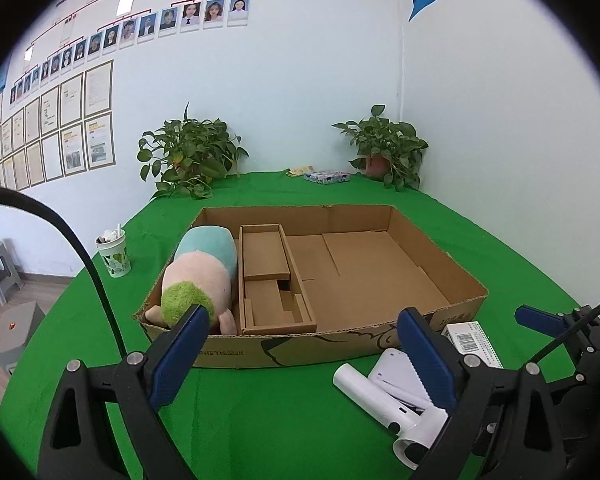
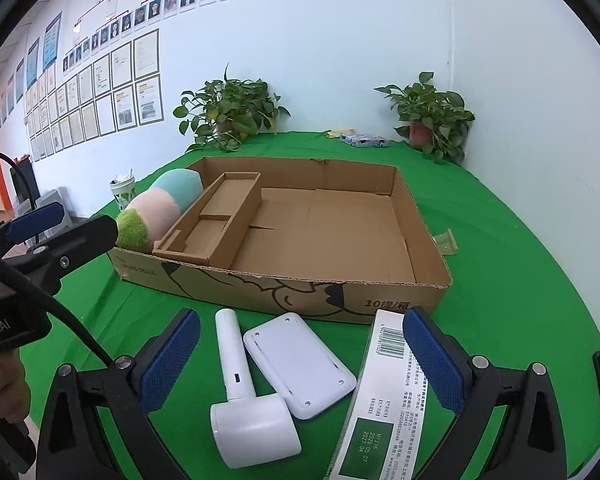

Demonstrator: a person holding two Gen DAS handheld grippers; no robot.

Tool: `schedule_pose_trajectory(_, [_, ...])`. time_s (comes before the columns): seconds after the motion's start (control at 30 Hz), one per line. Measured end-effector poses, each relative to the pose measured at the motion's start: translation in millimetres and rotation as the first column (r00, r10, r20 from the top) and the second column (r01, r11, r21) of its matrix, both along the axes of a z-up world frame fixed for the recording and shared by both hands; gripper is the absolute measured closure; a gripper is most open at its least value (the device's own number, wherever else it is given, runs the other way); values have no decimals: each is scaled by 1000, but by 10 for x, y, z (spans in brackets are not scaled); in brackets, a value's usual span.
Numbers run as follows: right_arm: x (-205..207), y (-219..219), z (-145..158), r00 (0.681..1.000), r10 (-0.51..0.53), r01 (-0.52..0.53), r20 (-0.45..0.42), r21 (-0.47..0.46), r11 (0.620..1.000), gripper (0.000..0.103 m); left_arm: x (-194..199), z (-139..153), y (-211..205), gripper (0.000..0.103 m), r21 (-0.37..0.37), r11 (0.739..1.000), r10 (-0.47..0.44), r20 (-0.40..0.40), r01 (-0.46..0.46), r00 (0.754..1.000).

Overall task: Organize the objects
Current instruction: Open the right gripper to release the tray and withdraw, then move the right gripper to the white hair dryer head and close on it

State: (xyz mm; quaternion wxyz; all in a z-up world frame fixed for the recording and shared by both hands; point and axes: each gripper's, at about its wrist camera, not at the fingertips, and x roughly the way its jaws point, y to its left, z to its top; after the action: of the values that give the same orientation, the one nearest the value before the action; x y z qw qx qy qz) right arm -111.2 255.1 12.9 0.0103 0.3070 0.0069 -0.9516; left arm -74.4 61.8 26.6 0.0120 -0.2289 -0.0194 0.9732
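Observation:
An open cardboard box (image 1: 236, 350) (image 2: 300, 294) sits on the green table. A pastel plush toy (image 1: 198, 276) (image 2: 160, 210) lies in its left compartment beside a cardboard insert (image 1: 274, 280). In front of the box lie a white hammer-shaped device (image 2: 244, 396) (image 1: 380, 396), a white flat device (image 2: 300, 364) (image 1: 396, 372) and a white and green carton (image 2: 380, 396) (image 1: 474, 340). My left gripper (image 1: 304, 348) is open and empty, just before the box's front wall. My right gripper (image 2: 302, 356) is open and empty, above the white devices.
Two potted plants (image 1: 190, 156) (image 1: 388, 148) stand at the table's back. A patterned cup (image 1: 114, 254) stands left of the box. A small printed box (image 1: 326, 177) lies at the back. A small folded paper piece (image 2: 446, 242) lies right of the box.

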Motion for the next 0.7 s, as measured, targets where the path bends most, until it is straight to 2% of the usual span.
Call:
schedule_pose_trajectory(0.33, [-8,80,-22,1000,-10,10,-24,-21,1000,1,-39,-83,-86,7,36,999,14,23,-15,1000])
schedule_pose_trajectory(0.43, [64,183,-59,999,30,-32,-25,-78,996,1,-48,-122,-133,7,42,999,3,52,-5,999])
schedule_pose_trajectory(0.53, [166,279,-170,991,134,-132,10,-135,982,2,-95,-220,-178,7,60,998,-29,117,22,993])
schedule_pose_trajectory(0.6, [226,263,-249,980,193,-185,42,-146,972,2,-139,-315,-201,7,98,995,-50,165,35,985])
schedule_pose_trajectory(0.7, [271,125,-395,966,245,-234,87,-121,965,6,-220,-470,-250,7,213,976,-101,245,48,964])
